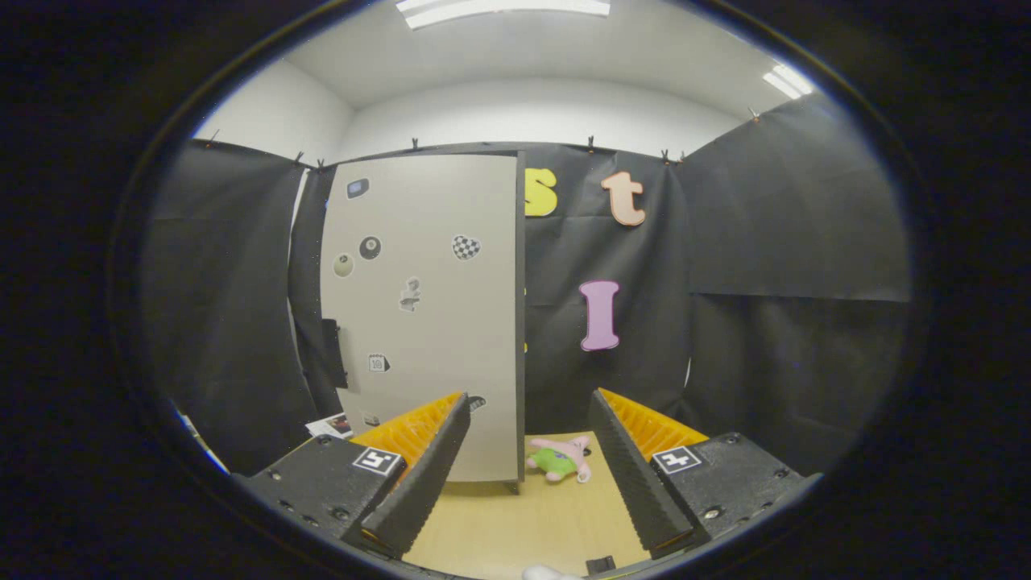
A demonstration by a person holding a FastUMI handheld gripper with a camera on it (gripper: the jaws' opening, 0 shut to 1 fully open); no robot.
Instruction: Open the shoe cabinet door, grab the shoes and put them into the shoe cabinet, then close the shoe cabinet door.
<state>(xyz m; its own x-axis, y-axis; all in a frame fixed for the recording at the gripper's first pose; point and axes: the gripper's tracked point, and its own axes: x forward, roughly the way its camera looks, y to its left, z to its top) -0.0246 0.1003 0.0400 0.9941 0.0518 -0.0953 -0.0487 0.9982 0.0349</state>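
The shoe cabinet [419, 322] stands upright on the wooden table [515, 524], ahead of my left finger. Its pale grey door carries several small stickers and looks shut. A black handle [332, 353] sits on the door's left edge. My gripper [529, 403] is open, with only bare table between its black and orange fingers [423, 475], and it is a short way back from the cabinet. A small white rounded thing [548, 573] peeks in close below the fingers' bases; I cannot tell what it is.
A pink and green plush toy [560, 459] lies on the table just right of the cabinet's foot, between and beyond the fingers. Some printed cards [330, 424] lie by the cabinet's left foot. Black cloth walls close in behind and on both sides.
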